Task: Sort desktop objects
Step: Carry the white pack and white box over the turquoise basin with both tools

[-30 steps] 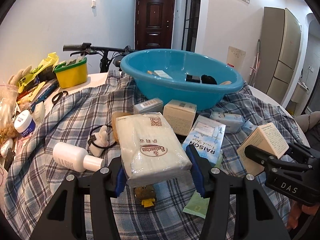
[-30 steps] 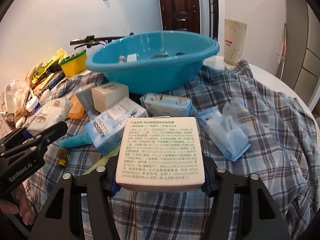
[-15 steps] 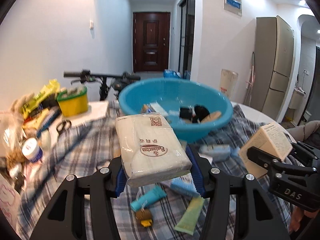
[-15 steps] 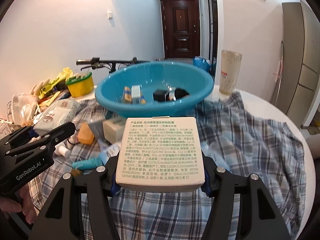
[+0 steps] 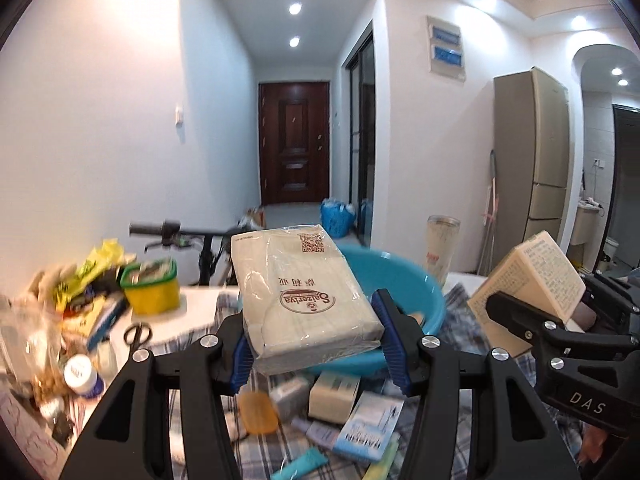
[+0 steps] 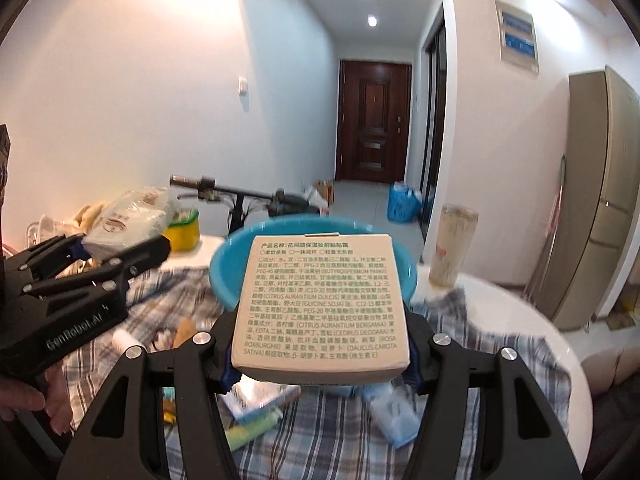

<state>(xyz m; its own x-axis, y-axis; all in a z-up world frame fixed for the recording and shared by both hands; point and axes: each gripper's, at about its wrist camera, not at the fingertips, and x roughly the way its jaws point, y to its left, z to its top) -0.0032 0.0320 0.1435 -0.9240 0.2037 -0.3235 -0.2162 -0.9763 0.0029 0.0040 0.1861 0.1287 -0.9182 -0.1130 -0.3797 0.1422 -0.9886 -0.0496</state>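
My left gripper (image 5: 316, 336) is shut on a white wrapped tissue pack (image 5: 300, 300), held in the air above the cluttered table. My right gripper (image 6: 320, 364) is shut on a beige printed box (image 6: 320, 296), also lifted. Each load shows in the other view: the box (image 5: 536, 276) at the right, the tissue pack (image 6: 128, 220) at the left. A blue basin (image 5: 416, 296) stands just beyond and below both loads, its rim (image 6: 224, 268) partly hidden behind the box. Its contents are hidden.
A plaid cloth (image 6: 452, 308) covers the round table. Below the grippers lie small boxes (image 5: 334, 396), tubes and an orange soap (image 5: 258, 418). Scissors (image 5: 138, 334), a yellow tub (image 5: 154, 288) and a jar (image 5: 82, 372) sit left. A tall cup (image 6: 456, 248) stands right; a bicycle handlebar (image 6: 208, 186) behind.
Both grippers have risen from just above the cloth with their loads still held. The views have tilted upward, so the basin and table items sit lower in frame.
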